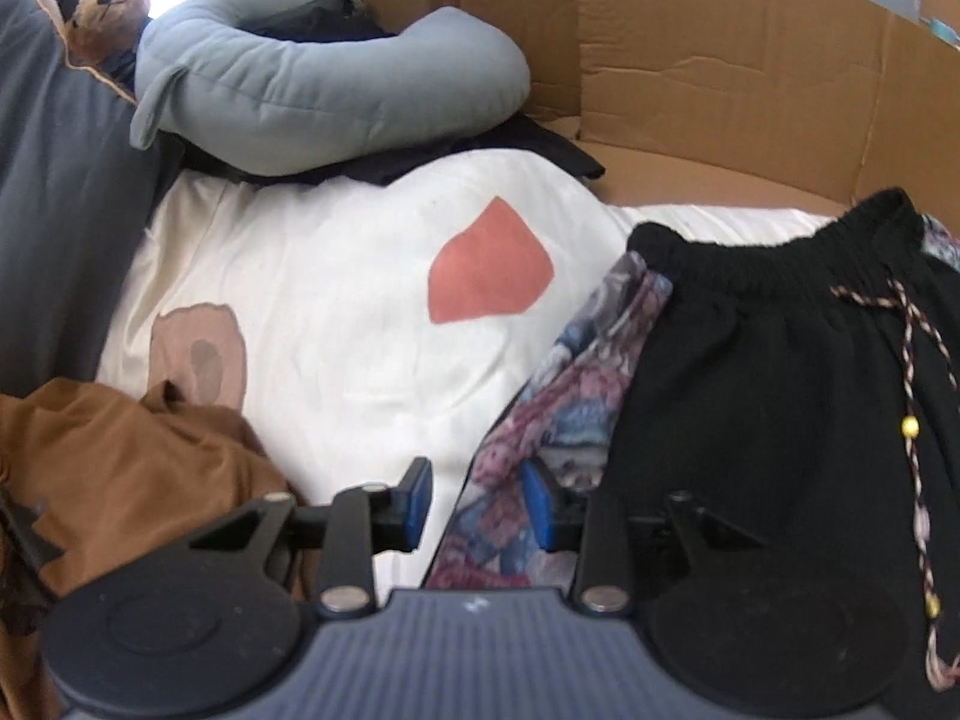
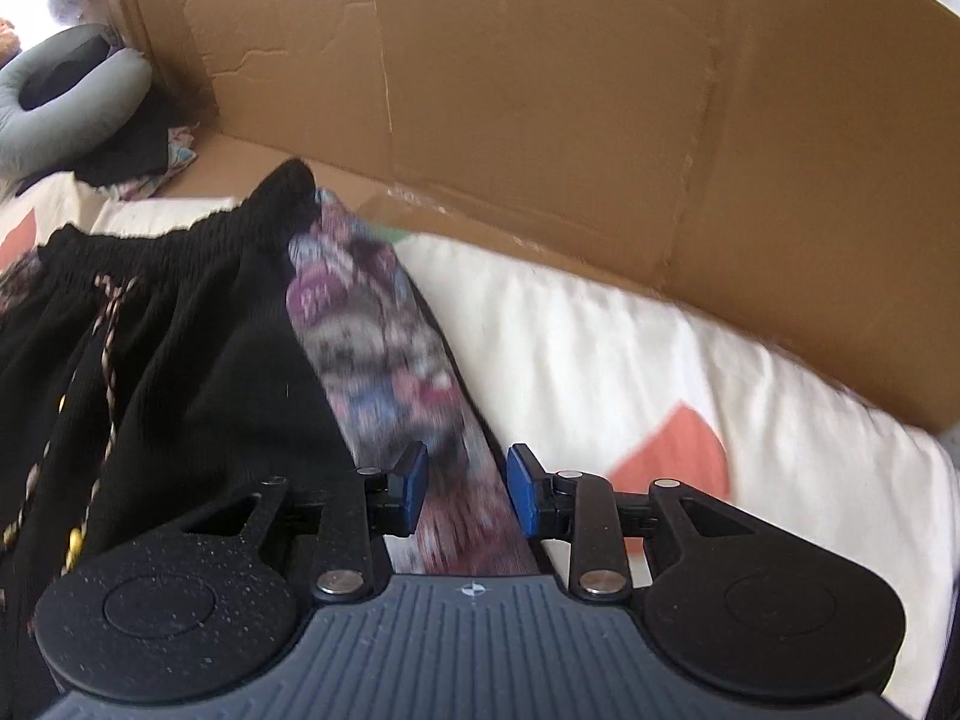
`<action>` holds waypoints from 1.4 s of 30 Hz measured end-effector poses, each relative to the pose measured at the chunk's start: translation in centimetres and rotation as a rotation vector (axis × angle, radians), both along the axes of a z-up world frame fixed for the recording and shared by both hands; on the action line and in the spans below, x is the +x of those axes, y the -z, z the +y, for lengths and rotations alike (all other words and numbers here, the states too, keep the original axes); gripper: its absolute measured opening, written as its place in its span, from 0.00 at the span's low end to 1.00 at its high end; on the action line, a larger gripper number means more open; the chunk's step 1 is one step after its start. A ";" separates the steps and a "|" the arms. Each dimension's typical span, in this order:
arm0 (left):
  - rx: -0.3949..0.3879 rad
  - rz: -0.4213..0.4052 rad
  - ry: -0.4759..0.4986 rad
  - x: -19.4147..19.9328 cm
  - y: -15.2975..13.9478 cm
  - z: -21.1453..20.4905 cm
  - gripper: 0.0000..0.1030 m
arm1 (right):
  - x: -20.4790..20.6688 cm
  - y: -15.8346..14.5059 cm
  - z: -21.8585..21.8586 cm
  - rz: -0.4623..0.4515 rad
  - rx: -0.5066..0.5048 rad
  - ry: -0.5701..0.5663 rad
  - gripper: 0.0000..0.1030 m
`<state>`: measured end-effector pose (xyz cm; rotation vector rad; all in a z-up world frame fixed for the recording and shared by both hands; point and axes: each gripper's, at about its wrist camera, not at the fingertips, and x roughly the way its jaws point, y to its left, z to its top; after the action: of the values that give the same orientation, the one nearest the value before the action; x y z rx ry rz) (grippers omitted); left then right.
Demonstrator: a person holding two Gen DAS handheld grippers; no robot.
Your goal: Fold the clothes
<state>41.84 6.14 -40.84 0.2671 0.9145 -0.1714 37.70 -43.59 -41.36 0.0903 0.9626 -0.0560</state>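
Note:
Black shorts (image 1: pixel 762 396) with an elastic waistband, a braided drawstring (image 1: pixel 912 420) with yellow beads, and patterned side panels (image 1: pixel 558 396) lie flat on a white bedsheet (image 1: pixel 336 300). My left gripper (image 1: pixel 477 507) hovers over the left patterned panel at its edge. It is open, one pad over the sheet and the other over the cloth. In the right wrist view the shorts (image 2: pixel 198 336) are at left. My right gripper (image 2: pixel 468 486) is open, with the right patterned panel (image 2: pixel 384 354) running between its blue pads (image 2: pixel 521 489), which do not pinch it.
A brown garment (image 1: pixel 120 468) is bunched at lower left. A grey-blue curved pillow (image 1: pixel 312 90), dark clothes (image 1: pixel 540 150) and a teddy bear (image 1: pixel 105 6) are at the back. Cardboard walls (image 2: pixel 540 120) border the bed behind and to the right. A grey cushion (image 1: pixel 54 210) is on the left.

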 end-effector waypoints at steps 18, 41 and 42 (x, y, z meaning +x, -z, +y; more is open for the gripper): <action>0.037 -0.018 0.011 2.7 0.3 -2.2 0.05 | 5.3 1.7 1.1 0.073 -0.023 -0.060 0.13; -0.019 -0.046 0.179 5.0 -0.9 -5.8 0.39 | 8.9 -2.7 4.9 -0.049 -0.014 -0.204 0.34; -0.014 -0.040 0.189 5.2 -0.6 -6.0 0.39 | 9.3 -2.6 5.4 -0.043 -0.022 -0.214 0.35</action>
<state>47.02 0.12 -40.24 0.3424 0.8474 -0.3454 46.96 -38.15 -38.80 -0.0320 0.9233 0.1317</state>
